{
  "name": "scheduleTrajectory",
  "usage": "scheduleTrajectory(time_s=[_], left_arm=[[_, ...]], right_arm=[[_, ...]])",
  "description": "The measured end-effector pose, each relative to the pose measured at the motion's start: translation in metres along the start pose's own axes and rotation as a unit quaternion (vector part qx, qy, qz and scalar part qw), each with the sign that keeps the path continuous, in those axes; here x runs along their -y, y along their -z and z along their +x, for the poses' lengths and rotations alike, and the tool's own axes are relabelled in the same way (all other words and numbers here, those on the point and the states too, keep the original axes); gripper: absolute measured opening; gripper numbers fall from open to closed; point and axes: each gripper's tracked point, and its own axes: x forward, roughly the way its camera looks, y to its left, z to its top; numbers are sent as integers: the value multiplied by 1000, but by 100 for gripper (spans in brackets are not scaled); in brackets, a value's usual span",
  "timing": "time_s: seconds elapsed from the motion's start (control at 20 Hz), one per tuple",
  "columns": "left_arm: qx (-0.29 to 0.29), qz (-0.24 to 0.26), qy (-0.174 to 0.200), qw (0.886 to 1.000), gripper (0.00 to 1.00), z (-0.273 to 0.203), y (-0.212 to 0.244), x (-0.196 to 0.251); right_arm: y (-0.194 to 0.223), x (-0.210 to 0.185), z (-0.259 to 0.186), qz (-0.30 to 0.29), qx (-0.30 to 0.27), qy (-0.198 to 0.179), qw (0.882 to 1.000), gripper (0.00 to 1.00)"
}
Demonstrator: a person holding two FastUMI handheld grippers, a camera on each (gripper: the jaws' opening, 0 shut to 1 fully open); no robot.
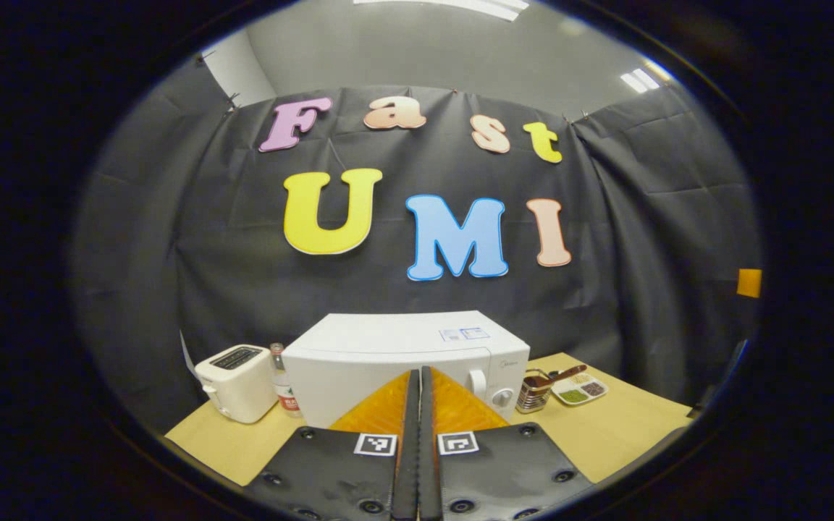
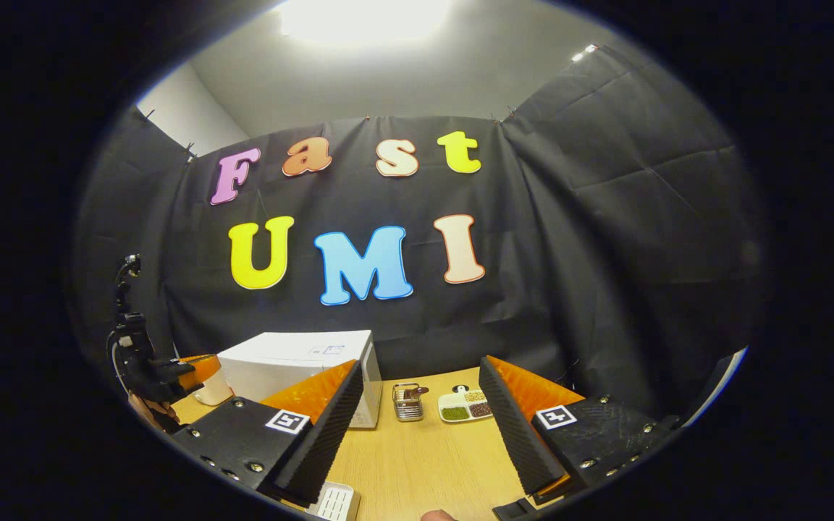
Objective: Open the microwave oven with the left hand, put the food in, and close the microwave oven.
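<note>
Left gripper (image 1: pixel 419 391): nearest the lens in the left gripper view; its two fingers lie pressed together with nothing between them, pointing at the microwave front.
Right gripper (image 2: pixel 423 423): fingers spread wide apart over bare tabletop, holding nothing.
Microwave oven (image 1: pixel 402 362): white box at the back of the table, door closed; it stands directly ahead of the left gripper, and to the left of centre in the right gripper view.
Table (image 1: pixel 620 427): pale wood surface bearing all items.
Toaster (image 1: pixel 237 382): white, left of the microwave oven.
Bottle (image 1: pixel 283 383): clear, between toaster and microwave oven.
Wire basket (image 2: pixel 407 401): small metal holder, just right of the microwave oven.
Divided dish (image 2: pixel 466 406): white tray with green and brown fillings, just beside the wire basket.
White grid object (image 2: pixel 335 501): at the near table edge, under the right gripper's left finger; identity cannot be told.
Other gripper: the left gripper also shows at the far left of the right gripper view, beside the microwave oven.
</note>
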Motion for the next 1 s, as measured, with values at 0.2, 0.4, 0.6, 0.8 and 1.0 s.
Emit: scheduleTrajectory(time_s=[0.2,0.4,0.6,0.8,1.0], left_arm=[[22,17,-30,999,6,-55,-23,-3],[27,19,-36,999,7,-95,-31,0],[31,34,-49,998,7,-121,-34,-9],[31,33,-60,997,7,-146,-30,-19],[29,41,-60,997,19,-160,-28,-30]], right_arm=[[3,-5,-2,6,7,-40,999,98],[-3,-13,-7,-2,21,-59,998,97],[4,-20,-12,-12,23,-60,998,98],[11,-31,-19,-19,22,-57,998,98],[15,-44,-29,-34,29,-52,998,98]])
